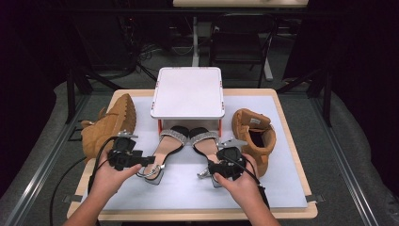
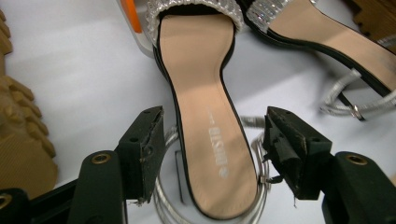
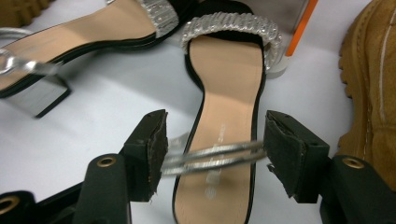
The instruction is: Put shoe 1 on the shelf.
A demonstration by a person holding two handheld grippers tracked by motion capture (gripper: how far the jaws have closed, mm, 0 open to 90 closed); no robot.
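Two black sandals with beige insoles and glittery silver toe bands lie side by side on the white mat, toes tucked under a raised white shelf (image 1: 188,92). My left gripper (image 1: 148,162) is at the heel of the left sandal (image 1: 164,148). In the left gripper view it (image 2: 215,144) stands open, jaws either side of that heel (image 2: 210,154), with the silver ankle strap looping around it. My right gripper (image 1: 221,160) is at the heel of the right sandal (image 1: 204,141). It (image 3: 212,140) is open, and the sandal's silver strap (image 3: 215,156) spans the gap between the jaws.
A tan boot (image 1: 110,125) lies on its side at the left, sole up. A second tan boot (image 1: 254,134) stands right of the sandals, close to my right hand. The shelf rests on orange legs (image 3: 301,28). The white mat (image 1: 188,193) covers the wooden table.
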